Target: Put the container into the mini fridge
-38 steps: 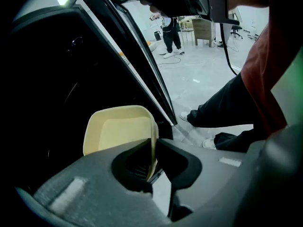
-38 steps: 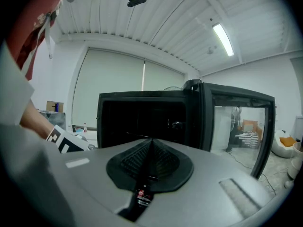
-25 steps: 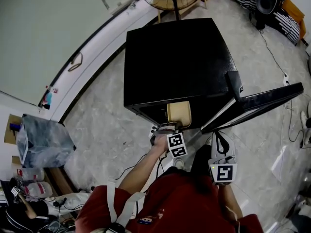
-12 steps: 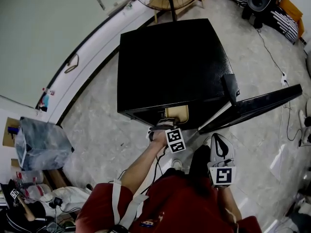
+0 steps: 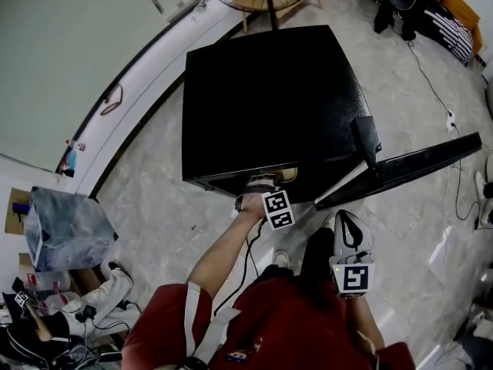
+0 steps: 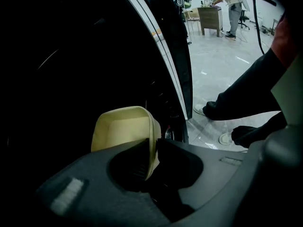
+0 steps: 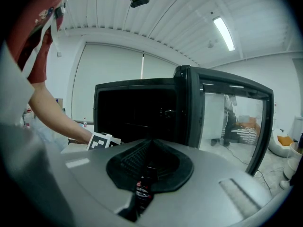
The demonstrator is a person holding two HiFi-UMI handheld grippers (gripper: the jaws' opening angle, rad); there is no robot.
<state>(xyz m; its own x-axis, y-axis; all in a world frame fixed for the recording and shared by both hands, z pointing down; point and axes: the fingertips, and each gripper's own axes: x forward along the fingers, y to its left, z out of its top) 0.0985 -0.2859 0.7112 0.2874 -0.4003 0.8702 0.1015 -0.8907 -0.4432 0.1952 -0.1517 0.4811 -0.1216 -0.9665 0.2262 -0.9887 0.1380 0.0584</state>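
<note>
Cream plastic container [image 6: 122, 132] is pinched by its wall in left tongs [image 6: 151, 148], whose jaws have just been opening | held ahead of them, inside mini fridge [image 5: 269, 99] | right tongs [image 7: 150, 141] closed, empty | judged nearly done; left: release, withdrawal, door [image 5: 400, 166] to be shut.

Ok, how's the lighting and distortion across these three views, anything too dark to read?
Head view: heavy fisheye curve, even light, soft sheen on the black mini fridge. Left gripper view: fridge interior nearly black, only the pale yellow plastic container reads; floor beyond is bright. Right gripper view: glaring ceiling strip light, dark vignetted corners.
</note>
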